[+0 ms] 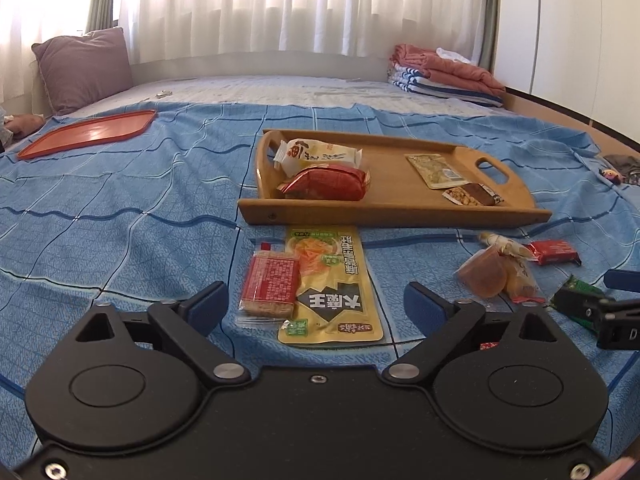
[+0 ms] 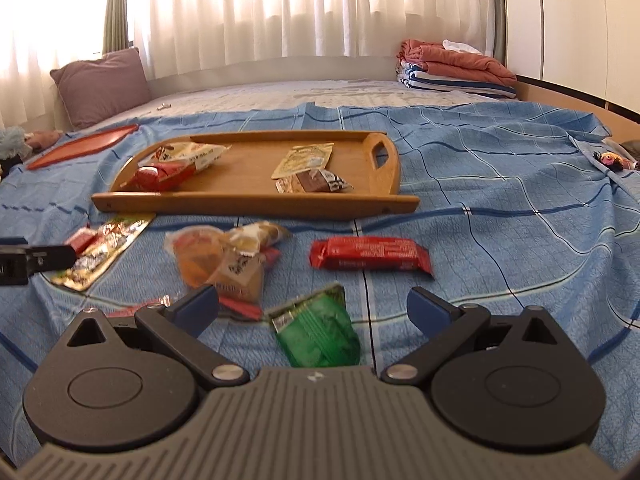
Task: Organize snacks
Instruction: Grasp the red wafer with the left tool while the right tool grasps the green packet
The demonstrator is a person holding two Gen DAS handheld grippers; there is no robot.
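A wooden tray (image 1: 400, 210) (image 2: 248, 204) lies on the blue bedspread and holds several snack packs. In front of it, my left gripper (image 1: 316, 300) stands open over a red cracker pack (image 1: 270, 280) and a long yellow pouch (image 1: 332, 280); both lie flat between its fingers, untouched. My right gripper (image 2: 314, 306) is open low above a green packet (image 2: 318, 332). Just beyond lie an orange jelly cup with small wrapped snacks (image 2: 224, 260) and a red bar (image 2: 370, 258). The right gripper shows at the right edge (image 1: 616, 312) of the left wrist view.
An orange-red tray (image 1: 88, 132) (image 2: 80, 146) lies at the far left of the bedspread. A purple pillow (image 1: 82, 68) leans at the back left. Folded blankets (image 1: 444, 72) are stacked at the back right. Small dark items (image 1: 618, 168) sit at the right bed edge.
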